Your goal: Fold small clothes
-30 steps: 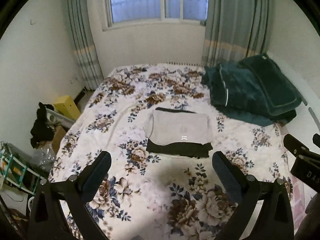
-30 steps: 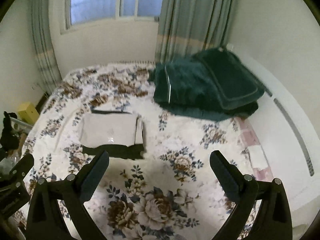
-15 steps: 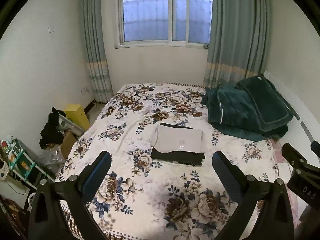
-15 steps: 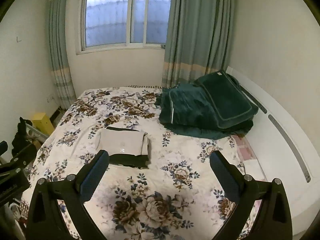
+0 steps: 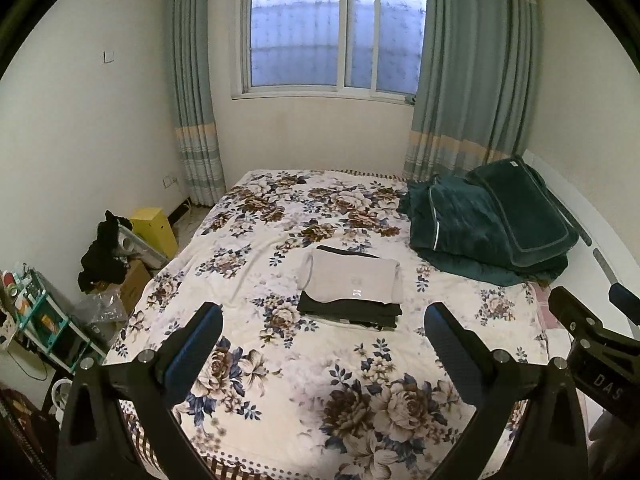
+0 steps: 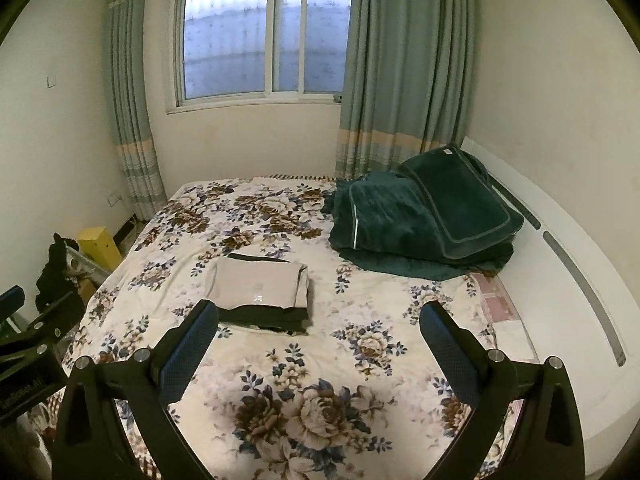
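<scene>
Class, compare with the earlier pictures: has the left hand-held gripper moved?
Yes. The left hand-held gripper has pulled back and up from the folded clothes; they look smaller, with more window showing.

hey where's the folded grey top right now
The folded grey top lies on a pile of dark folded clothes mid-bed on the floral bedspread, left of the green blanket; in the right wrist view it sits left of centre.
</scene>
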Demonstrator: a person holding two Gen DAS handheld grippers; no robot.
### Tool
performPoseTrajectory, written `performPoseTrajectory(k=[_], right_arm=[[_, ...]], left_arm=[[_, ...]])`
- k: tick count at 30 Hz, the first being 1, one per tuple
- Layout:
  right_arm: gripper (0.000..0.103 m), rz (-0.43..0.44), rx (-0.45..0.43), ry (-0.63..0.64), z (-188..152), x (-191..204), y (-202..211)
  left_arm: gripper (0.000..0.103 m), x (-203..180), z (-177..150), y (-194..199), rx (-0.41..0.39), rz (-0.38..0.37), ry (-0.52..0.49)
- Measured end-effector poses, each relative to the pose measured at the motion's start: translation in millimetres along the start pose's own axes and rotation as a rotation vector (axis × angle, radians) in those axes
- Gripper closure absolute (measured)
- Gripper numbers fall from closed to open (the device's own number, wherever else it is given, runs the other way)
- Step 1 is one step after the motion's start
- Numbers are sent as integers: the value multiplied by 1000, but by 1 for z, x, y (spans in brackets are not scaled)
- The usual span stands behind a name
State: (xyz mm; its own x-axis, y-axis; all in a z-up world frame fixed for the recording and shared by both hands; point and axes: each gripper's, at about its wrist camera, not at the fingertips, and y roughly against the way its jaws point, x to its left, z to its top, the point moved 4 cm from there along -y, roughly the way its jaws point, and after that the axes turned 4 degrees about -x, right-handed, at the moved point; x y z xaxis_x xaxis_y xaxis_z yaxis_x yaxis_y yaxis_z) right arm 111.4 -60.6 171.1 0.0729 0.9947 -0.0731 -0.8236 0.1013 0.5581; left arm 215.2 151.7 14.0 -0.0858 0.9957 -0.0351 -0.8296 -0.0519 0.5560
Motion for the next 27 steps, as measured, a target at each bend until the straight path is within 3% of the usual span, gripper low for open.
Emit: performPoseTrajectory(k=[27], right_arm=[[1,54,39,16,-4,9,-18]], left_arm=[[0,1,-9,4,11,10,-7]])
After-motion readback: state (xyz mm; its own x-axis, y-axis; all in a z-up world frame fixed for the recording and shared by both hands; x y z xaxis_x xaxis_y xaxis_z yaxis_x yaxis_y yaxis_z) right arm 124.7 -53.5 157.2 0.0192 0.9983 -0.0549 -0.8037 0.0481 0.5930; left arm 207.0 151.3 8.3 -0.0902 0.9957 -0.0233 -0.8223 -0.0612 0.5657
